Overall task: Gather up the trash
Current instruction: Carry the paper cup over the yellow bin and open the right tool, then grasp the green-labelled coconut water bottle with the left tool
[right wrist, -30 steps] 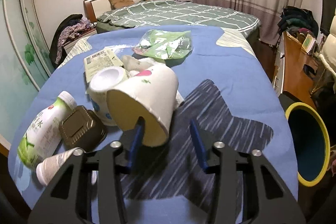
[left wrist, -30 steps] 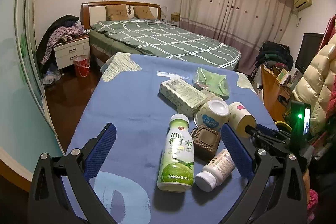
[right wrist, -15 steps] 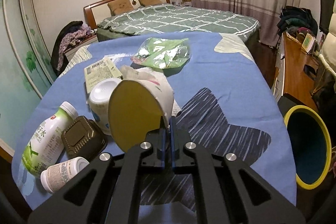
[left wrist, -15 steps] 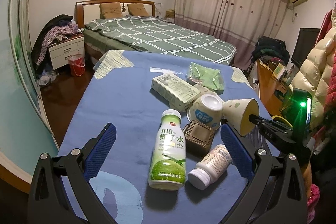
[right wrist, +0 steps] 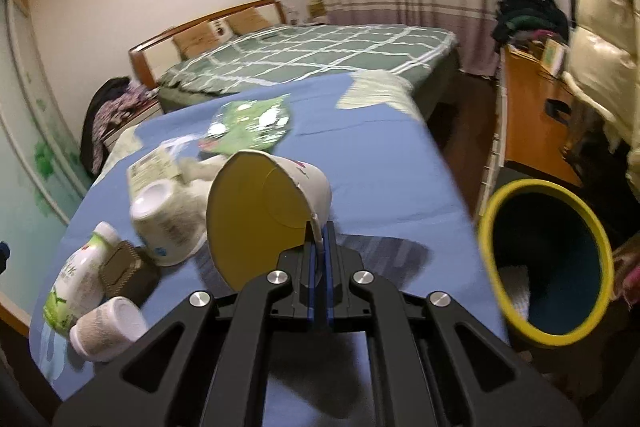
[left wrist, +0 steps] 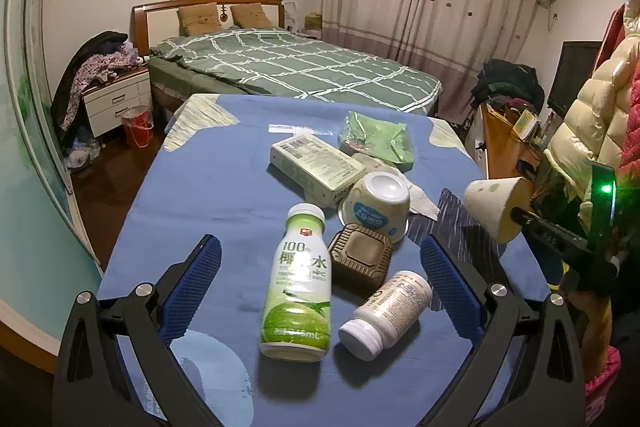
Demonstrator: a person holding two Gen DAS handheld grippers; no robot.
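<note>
Blue cloth-covered table [left wrist: 208, 187] near a green-checked bed [left wrist: 304, 67]. "100%" on the bottle [left wrist: 298, 287]. Left gripper [left wrist: 320, 259] spread; right gripper [right wrist: 319, 247] pinching paper cup [right wrist: 272, 203] rim.

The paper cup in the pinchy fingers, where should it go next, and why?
Probably sideways to the right, over the yellow-rimmed bin. The right gripper is already shut on the paper cup's rim and holds it above the blue table. The bin stands open just past the table's right edge, so a short swing should put the cup above it before letting go.
</note>
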